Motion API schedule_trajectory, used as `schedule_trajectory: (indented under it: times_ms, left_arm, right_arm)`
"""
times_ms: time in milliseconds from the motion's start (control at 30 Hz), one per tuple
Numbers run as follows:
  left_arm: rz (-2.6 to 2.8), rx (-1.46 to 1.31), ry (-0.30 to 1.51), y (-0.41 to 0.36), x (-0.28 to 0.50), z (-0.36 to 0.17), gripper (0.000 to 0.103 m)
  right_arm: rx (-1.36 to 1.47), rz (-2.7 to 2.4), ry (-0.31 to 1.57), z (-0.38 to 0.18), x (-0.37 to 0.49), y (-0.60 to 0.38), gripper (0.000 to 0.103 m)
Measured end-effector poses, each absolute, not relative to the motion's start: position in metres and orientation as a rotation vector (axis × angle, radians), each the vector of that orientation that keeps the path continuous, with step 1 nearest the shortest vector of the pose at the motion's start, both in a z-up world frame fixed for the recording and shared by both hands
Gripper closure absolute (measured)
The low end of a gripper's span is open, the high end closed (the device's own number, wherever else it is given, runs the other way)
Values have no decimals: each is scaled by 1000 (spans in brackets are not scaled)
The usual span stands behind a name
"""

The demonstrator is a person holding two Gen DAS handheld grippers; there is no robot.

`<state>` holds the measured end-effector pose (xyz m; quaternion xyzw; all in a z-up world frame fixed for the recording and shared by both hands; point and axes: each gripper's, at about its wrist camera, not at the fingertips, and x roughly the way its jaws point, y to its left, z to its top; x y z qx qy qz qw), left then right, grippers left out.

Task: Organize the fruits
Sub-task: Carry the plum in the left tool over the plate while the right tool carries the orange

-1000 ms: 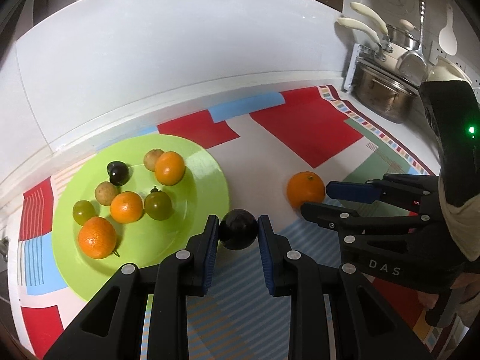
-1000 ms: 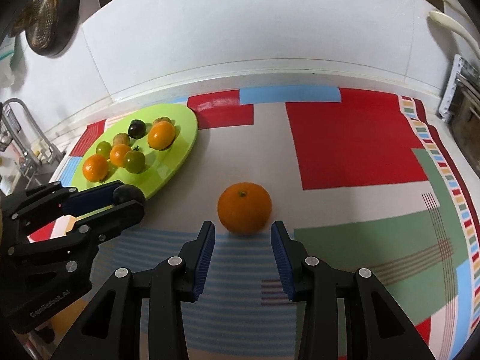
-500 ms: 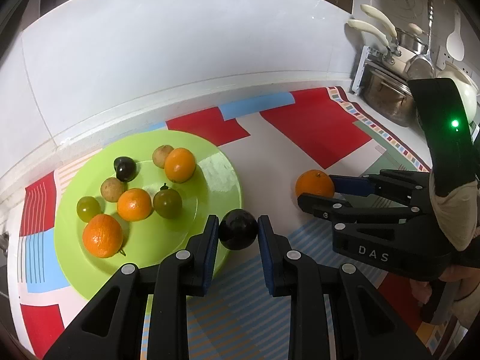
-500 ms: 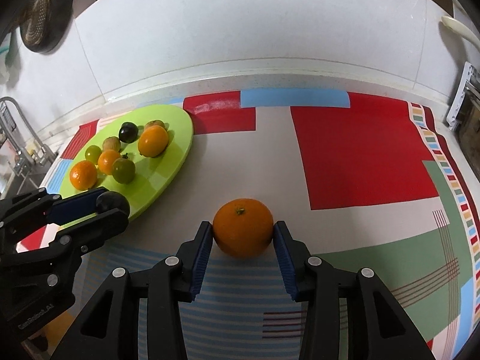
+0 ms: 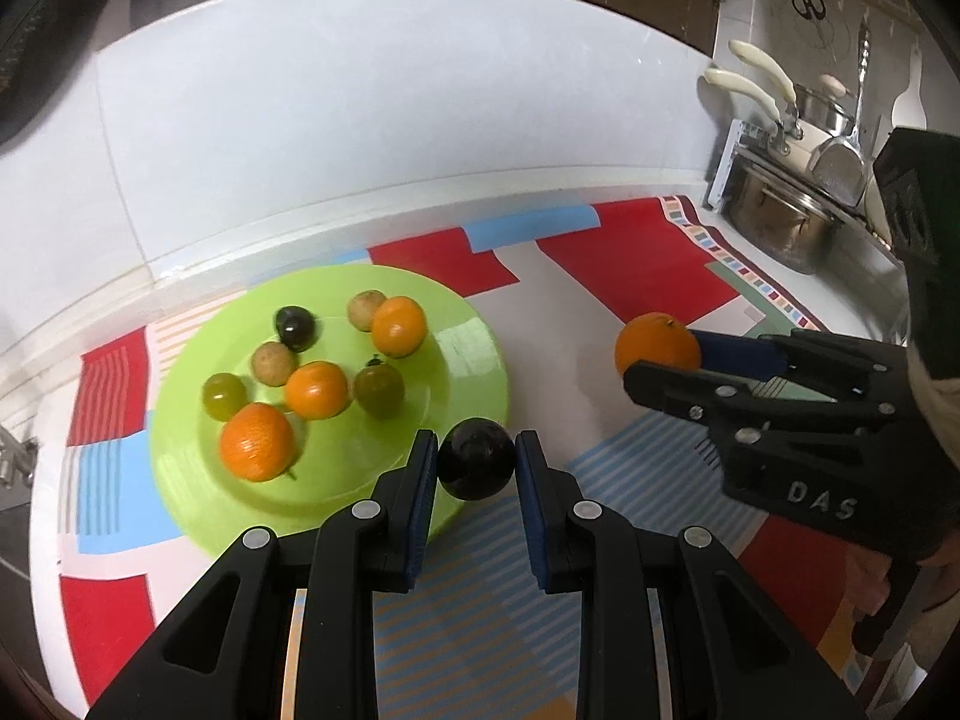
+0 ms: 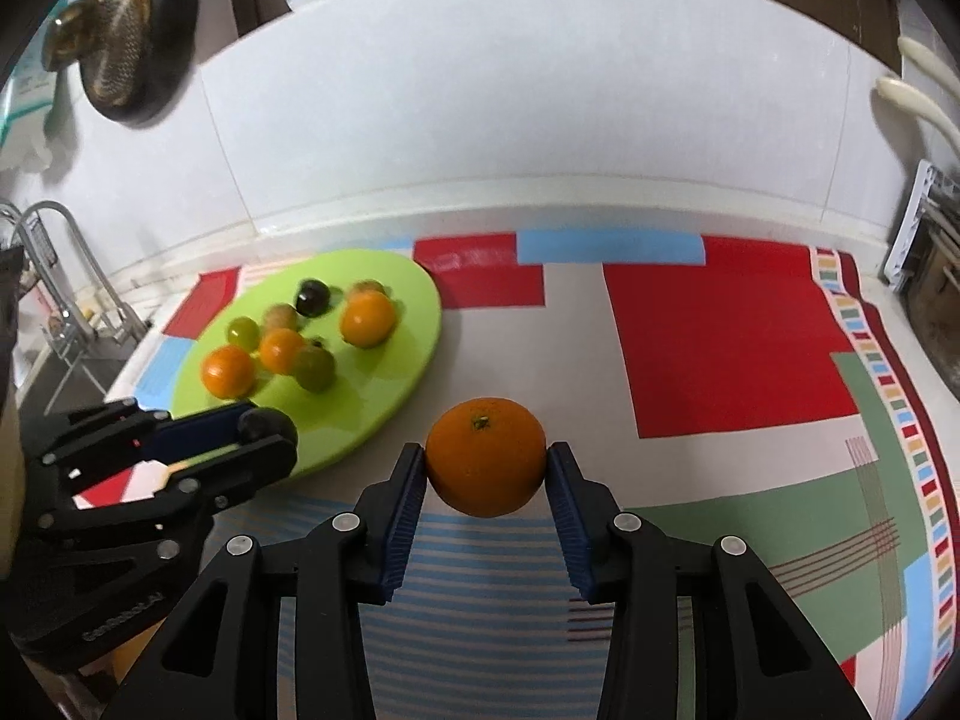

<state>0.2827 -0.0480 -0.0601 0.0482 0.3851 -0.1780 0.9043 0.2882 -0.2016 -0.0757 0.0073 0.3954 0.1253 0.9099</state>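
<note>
1. Left gripper (image 5: 476, 467): clamped on dark plum (image 5: 477, 459); blue pads touching both flanks. Carried over near rim of green plate (image 5: 474, 348), at 5 o'clock of plate; a second ago held just beside the rim, over the mat.
2. Right gripper (image 6: 486, 471): clamped on large orange (image 6: 486, 456); a second ago standing apart behind the fruit, half a second ago closing on it. Orange apparently lifted clear of patterned mat (image 6: 720, 348), at 3 o'clock of plate, well apart from rim.
3. Plate contents, seen from left wrist: three small oranges, two green fruits, two brownish fruits, one dark fruit; grouped around plate centre and toward 9 o'clock. Bare green surface from 2 to 5 o'clock.
4. Meaning for task, as judgement: both loose fruits now secured; no fruit visible on mat. Remaining step: carry to bare part of plate, release. Risk: round fruit rolling into the group or off the shallow rim.
</note>
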Motion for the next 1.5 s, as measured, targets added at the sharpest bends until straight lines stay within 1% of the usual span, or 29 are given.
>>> schedule_trajectory:
  times_ms: [333, 633, 1200, 1500]
  left_arm:
    - [-300, 68, 750, -18, 255, -39, 76]
    - [-234, 52, 706, 7, 249, -21, 76]
    - [-161, 58, 658, 32, 280, -15, 76]
    - [-153, 45, 668, 37, 305, -23, 76]
  right_arm:
    - [-3, 319, 740, -44, 265, -176, 61]
    - [-27, 387, 696, -28, 261, -150, 61]
    - [-35, 442, 665, -23, 294, -121, 61]
    - [-31, 452, 671, -29, 318, -113, 61]
